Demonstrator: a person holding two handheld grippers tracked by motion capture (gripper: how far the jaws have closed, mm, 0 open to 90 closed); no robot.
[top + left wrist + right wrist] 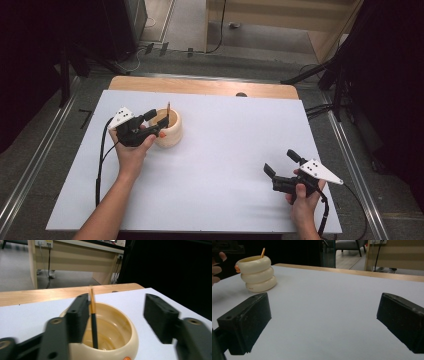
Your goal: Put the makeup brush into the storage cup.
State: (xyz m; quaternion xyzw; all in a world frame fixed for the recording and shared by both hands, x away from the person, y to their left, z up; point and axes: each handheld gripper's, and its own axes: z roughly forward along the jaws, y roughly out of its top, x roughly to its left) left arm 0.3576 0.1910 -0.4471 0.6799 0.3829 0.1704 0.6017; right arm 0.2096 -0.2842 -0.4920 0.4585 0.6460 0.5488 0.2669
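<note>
A cream ribbed cup (pixel 169 132) stands at the left of the white table sheet (pixel 220 150). A thin stick (pixel 168 108), black below and orange-brown above, leans inside it. My left gripper (pixel 156 120) hovers over the cup's near rim, open. In the left gripper view the stick (pixel 93 315) rises just beside one of the fingers (pixel 78 317) over the cup (pixel 117 340), and the jaws (pixel 120 317) stand wide apart. My right gripper (pixel 281 162) is open near the front right with nothing between its jaws (pixel 324 320). It looks across at the cup (pixel 258 273) and stick (pixel 262 252).
The sheet covers a wooden table whose bare back edge (pixel 200 86) shows behind the cup. Grey floor, metal rails and dark stands surround the table. Fingers of the other hand (pixel 215 270) show left of the cup in the right gripper view.
</note>
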